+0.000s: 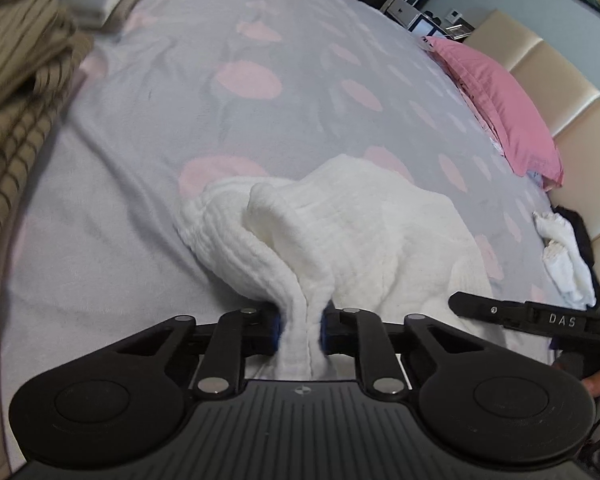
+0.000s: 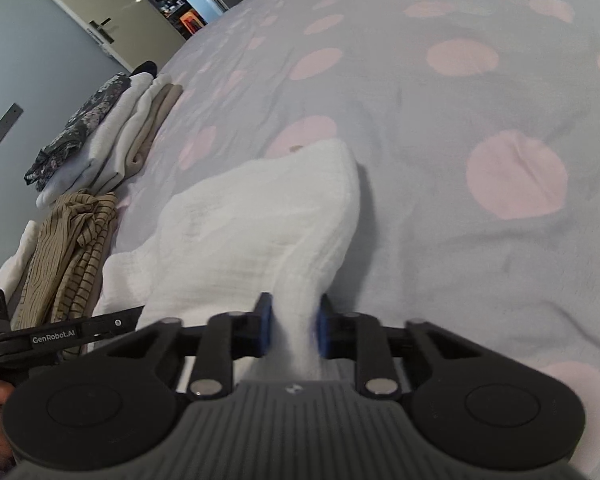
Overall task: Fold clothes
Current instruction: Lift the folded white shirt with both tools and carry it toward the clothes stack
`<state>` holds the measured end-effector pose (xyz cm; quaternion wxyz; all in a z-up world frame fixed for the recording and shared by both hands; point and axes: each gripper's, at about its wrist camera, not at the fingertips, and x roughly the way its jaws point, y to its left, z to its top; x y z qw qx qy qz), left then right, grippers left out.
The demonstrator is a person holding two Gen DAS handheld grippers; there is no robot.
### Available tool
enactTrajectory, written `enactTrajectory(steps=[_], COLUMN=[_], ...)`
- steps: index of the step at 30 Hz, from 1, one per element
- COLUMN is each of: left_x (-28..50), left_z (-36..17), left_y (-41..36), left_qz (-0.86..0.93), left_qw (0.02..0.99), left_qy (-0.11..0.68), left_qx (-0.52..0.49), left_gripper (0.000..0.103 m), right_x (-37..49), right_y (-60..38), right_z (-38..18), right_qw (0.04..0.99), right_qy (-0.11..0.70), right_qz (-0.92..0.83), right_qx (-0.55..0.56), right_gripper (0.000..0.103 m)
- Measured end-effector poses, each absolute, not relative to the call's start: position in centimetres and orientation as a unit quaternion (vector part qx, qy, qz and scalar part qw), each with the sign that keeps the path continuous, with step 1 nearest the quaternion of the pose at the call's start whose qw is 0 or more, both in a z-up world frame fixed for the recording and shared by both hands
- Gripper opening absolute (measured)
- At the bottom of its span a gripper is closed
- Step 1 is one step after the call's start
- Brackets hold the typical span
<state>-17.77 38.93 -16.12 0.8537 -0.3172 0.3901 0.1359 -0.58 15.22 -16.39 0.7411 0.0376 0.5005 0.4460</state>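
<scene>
In the left wrist view, the left gripper (image 1: 300, 330) is clamped on a bunched edge of the white ribbed garment (image 1: 360, 232), which humps up off the polka-dot bedsheet (image 1: 148, 208) in front of the blue pads (image 1: 275, 330) and trails toward the pink pillow (image 1: 500, 104). The pinch takes in a thick double ridge of cloth, so a layer may slide out if the pull turns sideways, and the fold line would then skew. The striped tan clothing (image 1: 16, 92) lies close on the left edge; a wide swing that way could drag across it. A second crumpled white piece (image 1: 564, 252) sits well apart near the headboard. In the right wrist view, the right gripper (image 2: 294, 330) is likewise closed on a narrow neck of the same white garment (image 2: 260, 216), whose far corner rests on the sheet. The cloth between the two grips looks slack and rumpled, so laying it down unevenly would likely trap creases. The folded stack (image 2: 116, 136) stands well apart, upper left, and seems out of harm's way.
</scene>
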Motion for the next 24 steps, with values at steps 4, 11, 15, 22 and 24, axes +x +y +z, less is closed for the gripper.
enactTrajectory(steps=[4, 11, 15, 22, 24], left_x=[-18.5, -20.8, -22.6, -26.9, -28.5], left_z=[-14.9, -10.7, -8.0, -2.7, -0.8], left_y=[38.6, 37.1, 36.3, 35.9, 36.4], left_qz=[0.142, 0.142, 0.142, 0.159, 0.167], left_qw=[0.865, 0.891, 0.905, 0.926, 0.933], left_qy=[0.368, 0.324, 0.298, 0.238, 0.217], left_qx=[-0.311, -0.284, -0.267, -0.245, -0.234], left_gripper=[0.012, 0.012, 0.011, 0.011, 0.011], right_x=[-1.5, -4.0, -5.9, -10.6, -11.8], right_y=[14.9, 13.4, 12.4, 12.0, 12.5], right_z=[-14.7, -10.6, -8.0, -3.0, -1.3], right_qw=[0.751, 0.766, 0.772, 0.782, 0.781], right_qy=[0.473, 0.42, 0.391, 0.327, 0.307], right_qz=[0.459, 0.486, 0.5, 0.529, 0.542], right_qx=[0.035, 0.031, 0.033, 0.044, 0.048], right_gripper=[0.018, 0.017, 0.017, 0.017, 0.017])
